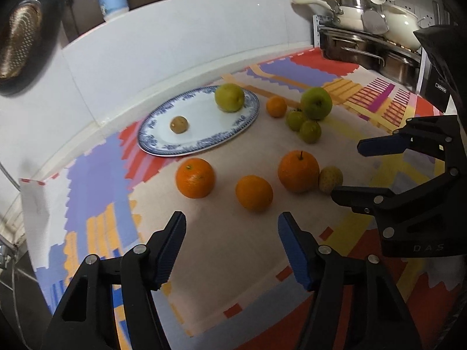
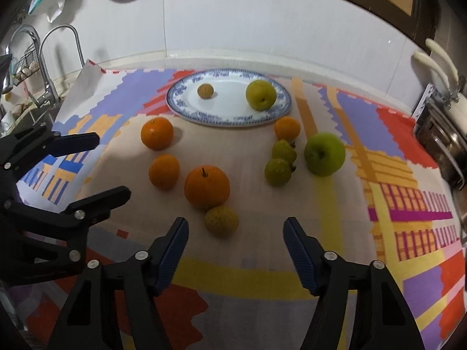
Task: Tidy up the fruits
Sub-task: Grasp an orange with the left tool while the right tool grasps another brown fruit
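Note:
A blue-rimmed white plate [image 1: 163, 145] [image 2: 186, 108] holds a small brown fruit [image 1: 179, 124] [image 2: 206, 90] and a yellow-green pear [image 1: 229, 97] [image 2: 260, 94]. On the cloth lie several oranges [image 1: 195, 177] [image 2: 206, 187], a green apple [image 1: 316, 103] [image 2: 324, 153], two small green fruits [image 1: 310, 131] [image 2: 278, 171] and a yellowish speckled fruit [image 1: 330, 179] [image 2: 221, 221]. My left gripper [image 1: 232, 227] [image 2: 112, 166] is open and empty, just short of the oranges. My right gripper [image 2: 235, 233] [image 1: 346, 172] is open and empty, with the speckled fruit just ahead of its fingertips.
A colourful patterned cloth [image 1: 233, 262] [image 2: 262, 250] covers the counter. Pots on a rack [image 1: 364, 49] stand at the right. A sink with taps [image 2: 43, 67] is at the left. A white tiled wall [image 2: 262, 23] runs behind the plate.

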`<state>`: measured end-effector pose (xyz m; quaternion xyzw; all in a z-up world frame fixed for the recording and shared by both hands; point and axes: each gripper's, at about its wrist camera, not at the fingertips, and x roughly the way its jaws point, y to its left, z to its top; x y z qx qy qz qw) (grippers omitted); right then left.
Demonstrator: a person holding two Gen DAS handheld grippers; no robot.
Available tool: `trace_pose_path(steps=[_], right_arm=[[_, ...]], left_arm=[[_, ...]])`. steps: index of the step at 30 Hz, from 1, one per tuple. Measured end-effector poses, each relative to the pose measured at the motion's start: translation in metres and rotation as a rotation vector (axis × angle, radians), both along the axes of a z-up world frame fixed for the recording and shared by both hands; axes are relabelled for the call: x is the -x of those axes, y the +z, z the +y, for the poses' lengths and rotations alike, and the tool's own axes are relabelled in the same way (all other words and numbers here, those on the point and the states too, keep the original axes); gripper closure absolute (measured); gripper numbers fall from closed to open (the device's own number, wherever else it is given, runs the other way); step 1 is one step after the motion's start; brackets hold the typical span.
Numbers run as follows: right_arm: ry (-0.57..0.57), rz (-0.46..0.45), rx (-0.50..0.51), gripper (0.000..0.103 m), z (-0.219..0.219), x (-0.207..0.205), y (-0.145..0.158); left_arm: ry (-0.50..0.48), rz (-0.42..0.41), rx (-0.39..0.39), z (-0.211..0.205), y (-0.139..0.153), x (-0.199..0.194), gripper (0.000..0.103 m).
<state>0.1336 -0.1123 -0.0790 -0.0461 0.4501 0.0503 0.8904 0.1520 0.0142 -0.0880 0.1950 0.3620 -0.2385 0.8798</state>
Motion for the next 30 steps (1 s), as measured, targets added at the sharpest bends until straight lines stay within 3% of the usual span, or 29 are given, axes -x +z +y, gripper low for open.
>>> trace_pose_path(steps=[17,30], right_arm=[[-0.017,0.052,-0.088,0.053,-0.008,-0.013,-0.012],[0.003,0.070,-0.136,0.066,-0.008,-0.018,-0.014]], left_arm=[[-0.026,0.142,0.114,-0.019,-0.018,-0.030,0.053],[0.002,0.163,0.128,-0.024,-0.021,-0.039,0.069]])
